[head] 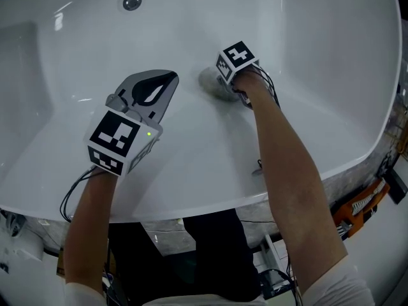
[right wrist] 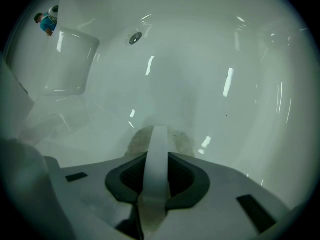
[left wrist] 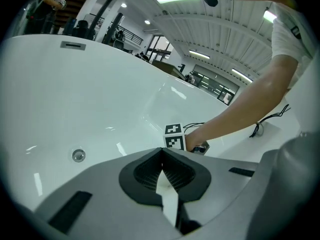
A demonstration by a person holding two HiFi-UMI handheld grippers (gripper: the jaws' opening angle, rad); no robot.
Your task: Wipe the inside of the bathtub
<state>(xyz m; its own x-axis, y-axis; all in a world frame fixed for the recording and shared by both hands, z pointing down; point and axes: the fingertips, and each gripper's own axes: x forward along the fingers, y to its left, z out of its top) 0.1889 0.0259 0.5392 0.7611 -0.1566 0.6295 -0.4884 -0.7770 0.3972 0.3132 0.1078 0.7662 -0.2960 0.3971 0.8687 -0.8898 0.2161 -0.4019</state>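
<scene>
Here, right tool [head: 223,88] clamps cloth [head: 209,81], bathtub wall [head: 306,56]

carrier: white bathtub [head: 319,62] | resting on inner wall: grey pad [head: 209,81] | set in wall: round metal fitting [head: 132,2]

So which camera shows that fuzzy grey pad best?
The head view: the fuzzy grey pad sits against the white bathtub wall. The right gripper view shows only its edge beyond the jaws; the left gripper view hides it.
</scene>
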